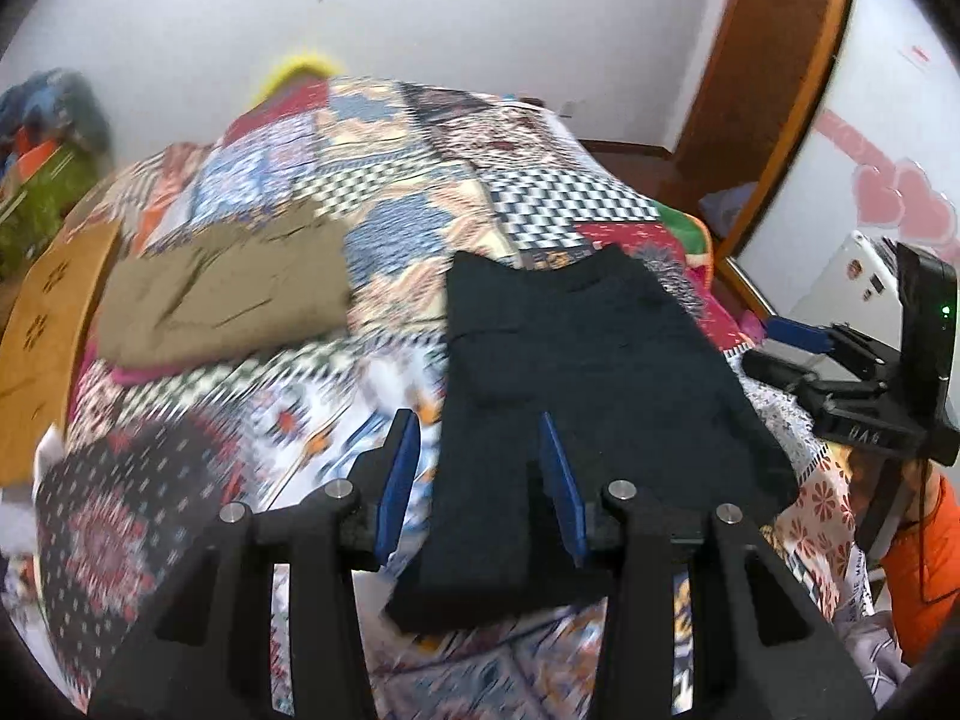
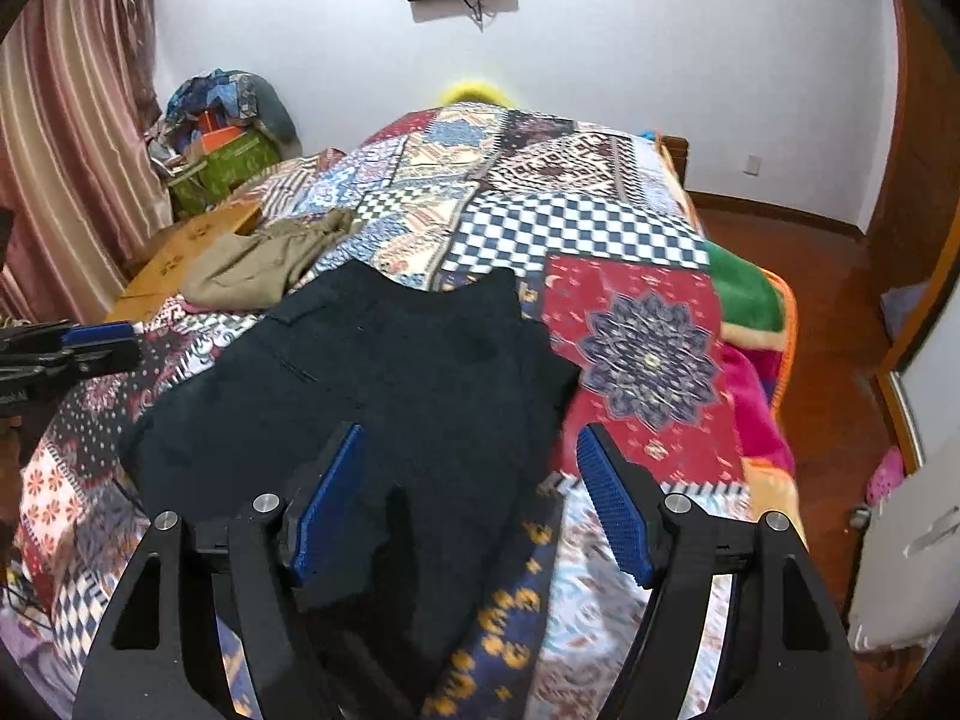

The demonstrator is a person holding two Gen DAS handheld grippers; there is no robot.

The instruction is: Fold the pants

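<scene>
The dark pants (image 2: 384,372) lie folded on the patchwork bed (image 2: 630,324), with khaki pants (image 2: 264,264) at 10 o'clock. The left claw (image 1: 480,480) and right claw (image 2: 468,498) hover above, jaws apart, gripping nothing.

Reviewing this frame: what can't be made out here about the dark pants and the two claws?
- Dark pants, left wrist view: near end hidden behind the left claw.
- Dark pants, right wrist view: legs covered by the right claw; fold lines lost in the dark cloth.
- Khaki pants, left wrist view: motion blur hides their shape.
- Both claws stand open; contact with cloth cannot be told.
</scene>
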